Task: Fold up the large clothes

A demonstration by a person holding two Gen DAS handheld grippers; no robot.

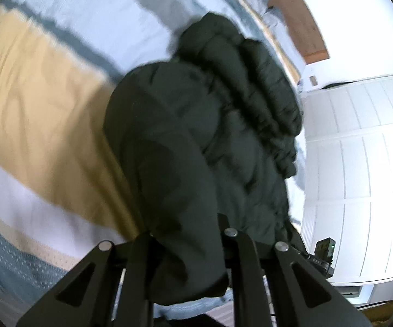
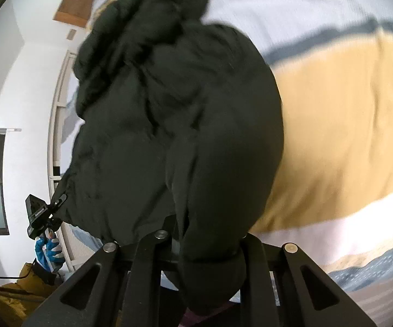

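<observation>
Left wrist: jacket (image 1: 196, 136) hides hand-held gripper (image 1: 185, 245) fingertips.

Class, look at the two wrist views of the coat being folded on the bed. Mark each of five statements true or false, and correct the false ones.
1. The dark puffy jacket is gripped by both claws. True: fabric is pinched in the left claw and the right claw.
2. The jacket is bright red. False: it is very dark, almost black.
3. The bed cover has a mustard-yellow band. True.
4. The hand seen in the right wrist view is bare. False: it wears a blue glove.
5. The jacket lies spread flat on the bed. False: its near end is lifted and bunched between the claws.
</observation>
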